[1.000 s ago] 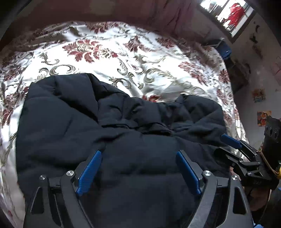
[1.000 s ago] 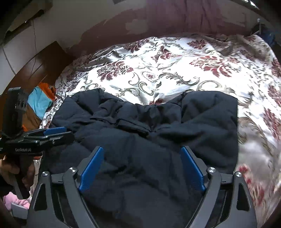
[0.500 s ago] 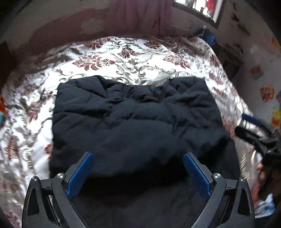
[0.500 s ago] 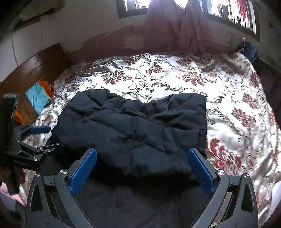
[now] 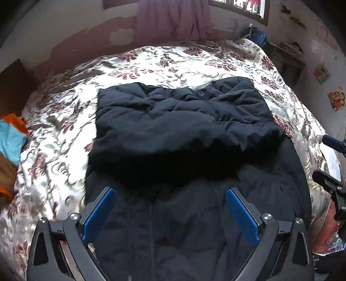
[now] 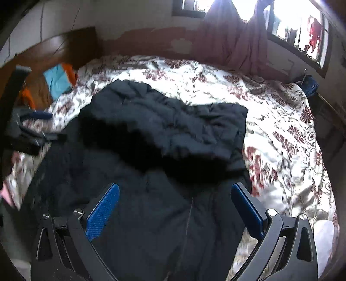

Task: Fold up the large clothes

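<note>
A dark navy padded jacket (image 5: 183,121) lies on the floral bedspread, its far half folded back over the near half. My left gripper (image 5: 169,191) hovers open above the jacket's near part, with nothing between its blue pads (image 5: 97,214). In the right wrist view the same jacket (image 6: 173,134) lies below my right gripper (image 6: 175,186), which is also open and holds nothing. Each gripper shows in the other's view: the right gripper (image 5: 320,156) at the right edge, the left gripper (image 6: 46,126) at the left.
The bedspread (image 5: 173,64) covers a wide bed. A wooden headboard (image 6: 54,49) stands at the left with blue and orange clothes (image 6: 58,82) beside it. A purple curtain (image 5: 173,19) and a window (image 6: 298,32) line the far wall. A dark blue bag (image 5: 257,36) sits at the far corner.
Both grippers have drawn back from the jacket towards its near end and risen a little. Their jaws have spread wider. The folded jacket lies where it was.
</note>
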Demonstrator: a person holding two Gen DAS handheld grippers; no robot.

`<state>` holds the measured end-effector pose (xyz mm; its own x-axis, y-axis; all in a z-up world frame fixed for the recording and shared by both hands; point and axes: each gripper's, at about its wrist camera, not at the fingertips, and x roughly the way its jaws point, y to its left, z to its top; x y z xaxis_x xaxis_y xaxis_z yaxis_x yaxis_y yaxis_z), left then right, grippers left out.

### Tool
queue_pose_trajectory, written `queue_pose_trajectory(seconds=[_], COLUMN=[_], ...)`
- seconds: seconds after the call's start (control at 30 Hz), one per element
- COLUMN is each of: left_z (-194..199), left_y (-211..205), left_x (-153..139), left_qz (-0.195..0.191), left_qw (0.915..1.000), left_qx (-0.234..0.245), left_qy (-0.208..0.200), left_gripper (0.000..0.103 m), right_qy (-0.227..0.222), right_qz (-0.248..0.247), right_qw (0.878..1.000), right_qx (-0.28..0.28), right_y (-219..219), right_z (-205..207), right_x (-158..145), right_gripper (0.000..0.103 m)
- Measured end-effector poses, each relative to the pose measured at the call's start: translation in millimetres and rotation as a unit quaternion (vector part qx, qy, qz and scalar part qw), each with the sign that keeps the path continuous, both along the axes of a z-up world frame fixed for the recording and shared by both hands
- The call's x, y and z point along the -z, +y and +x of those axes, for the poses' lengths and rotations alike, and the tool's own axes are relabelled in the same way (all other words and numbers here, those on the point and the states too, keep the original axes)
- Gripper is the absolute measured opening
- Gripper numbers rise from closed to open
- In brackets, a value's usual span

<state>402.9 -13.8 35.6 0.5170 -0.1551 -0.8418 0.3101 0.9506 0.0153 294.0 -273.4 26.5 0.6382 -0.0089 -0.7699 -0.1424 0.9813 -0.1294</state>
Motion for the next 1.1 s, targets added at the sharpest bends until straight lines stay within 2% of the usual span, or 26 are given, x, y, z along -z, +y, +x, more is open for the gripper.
queue_pose_trajectory(seconds=[0.13,0.3,0.47,0.67,0.9,0.97,1.1], left_z=[-32,-86,-127,-172,-205,-214,-230], left_y=[16,27,33,41,29,23,15], left_x=[3,13,34,56,83,90,108], left_qz=[0.023,0.051,0.090,0.142,0.169,0.177,0.196], left_qw=[0.9996,0.9983,0.9947,0.9868,0.9781,0.9760,0.9709], left_qx=[-0.002,0.019,0.049,0.072,0.114,0.120,0.131], left_qy=[-0.014,-0.019,0.006,0.030,0.042,0.041,0.039], left_gripper=[0.102,0.102,0.102,0.102,0.102,0.102,0.102], right_qy=[0.022,0.056,0.077,0.101,0.104,0.103,0.105], right_qz=[-0.039,-0.111,-0.165,-0.192,-0.268,-0.301,-0.350], right_qw=[0.998,0.986,0.968,0.955,0.915,0.903,0.887], right_qx=[-0.036,-0.109,-0.172,-0.202,-0.284,-0.289,-0.283], right_y=[3,19,30,36,48,49,48], right_z=[-33,-81,-123,-148,-177,-183,-189], right_x=[20,49,69,84,121,135,161], right_gripper=[0.101,0.101,0.101,0.101,0.101,0.101,0.101])
